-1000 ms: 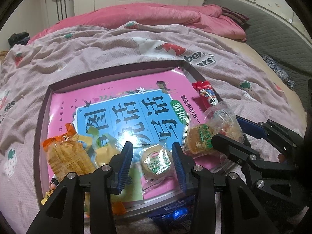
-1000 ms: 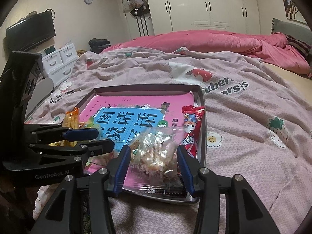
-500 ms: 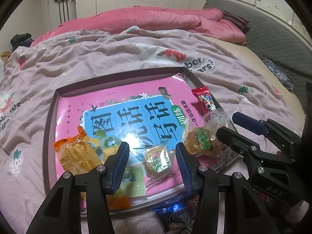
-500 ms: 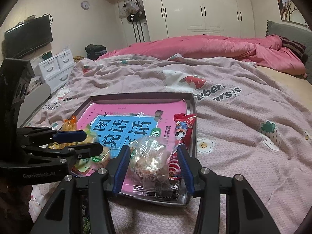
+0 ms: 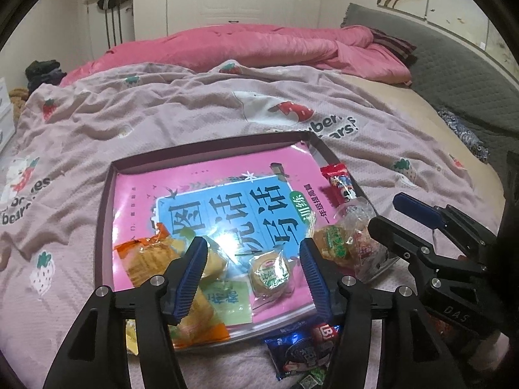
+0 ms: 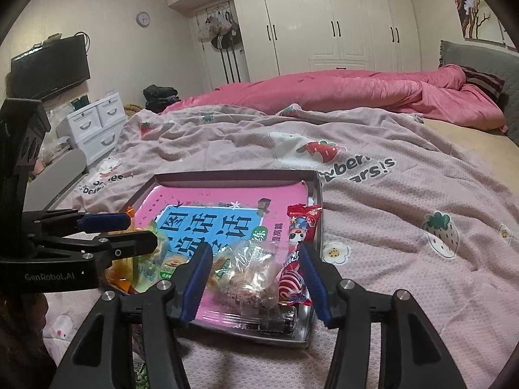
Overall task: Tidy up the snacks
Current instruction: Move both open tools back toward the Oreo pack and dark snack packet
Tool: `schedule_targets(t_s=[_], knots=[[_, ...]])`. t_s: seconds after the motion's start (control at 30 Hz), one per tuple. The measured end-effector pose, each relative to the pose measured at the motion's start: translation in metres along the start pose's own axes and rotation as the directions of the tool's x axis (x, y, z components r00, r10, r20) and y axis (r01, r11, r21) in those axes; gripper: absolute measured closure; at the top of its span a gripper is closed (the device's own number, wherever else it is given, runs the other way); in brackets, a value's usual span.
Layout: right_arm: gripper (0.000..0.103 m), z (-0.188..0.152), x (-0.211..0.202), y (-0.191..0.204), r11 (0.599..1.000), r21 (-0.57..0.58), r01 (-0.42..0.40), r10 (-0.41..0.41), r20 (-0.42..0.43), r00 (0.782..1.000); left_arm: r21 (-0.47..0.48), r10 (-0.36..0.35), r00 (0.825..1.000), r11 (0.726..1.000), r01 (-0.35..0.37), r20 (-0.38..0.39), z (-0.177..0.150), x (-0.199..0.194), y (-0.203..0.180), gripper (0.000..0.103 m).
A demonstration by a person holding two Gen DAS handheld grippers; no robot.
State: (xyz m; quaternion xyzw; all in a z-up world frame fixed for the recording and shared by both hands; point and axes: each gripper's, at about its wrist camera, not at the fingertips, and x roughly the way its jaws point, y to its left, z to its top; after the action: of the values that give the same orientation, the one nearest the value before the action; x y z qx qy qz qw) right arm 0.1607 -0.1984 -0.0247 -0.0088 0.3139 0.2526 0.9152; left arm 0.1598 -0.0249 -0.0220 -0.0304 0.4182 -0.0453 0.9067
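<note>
Snacks lie loose in the tray on the bed as both open, empty hand-held grippers, left and right, have backed off, suggesting placement is done.

A tray rests on the bed's blanket. A book lies flat inside the tray, covering most of its floor. On the book's near edge lie a round pastry packet, a square sachet to its left, and an orange-wrapped cracker pack further left. A clear bag of snacks sits at the tray's near right corner. A candy packet lies along the tray's right rim, behind that bag. A cookie packet lies on the blanket just before the tray. A folded quilt lies well behind the tray.
</note>
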Motion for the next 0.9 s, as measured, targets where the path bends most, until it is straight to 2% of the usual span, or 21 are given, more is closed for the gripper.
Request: schedule_targets(t_s=[0.23,0.63,0.9], knots=[[0.043,0.001,-0.01,0.002,1.0,-0.002,0.0,0.0,0.021,1.0,0.003,0.007,1.0,1.0,-0.007,0.011,-0.001,-0.011,0.001,0.034],[0.035,-0.002,-0.026,0.012,1.0,-0.01,-0.006,0.006,0.038,0.999,0.023,0.004,1.0,1.0,-0.004,0.008,-0.009,-0.031,-0.003,0.033],[0.035,-0.005,-0.035,0.023,1.0,-0.027,-0.016,0.017,0.033,0.999,0.037,-0.021,1.0,0.999,0.021,-0.02,-0.023,-0.042,0.001,0.029]])
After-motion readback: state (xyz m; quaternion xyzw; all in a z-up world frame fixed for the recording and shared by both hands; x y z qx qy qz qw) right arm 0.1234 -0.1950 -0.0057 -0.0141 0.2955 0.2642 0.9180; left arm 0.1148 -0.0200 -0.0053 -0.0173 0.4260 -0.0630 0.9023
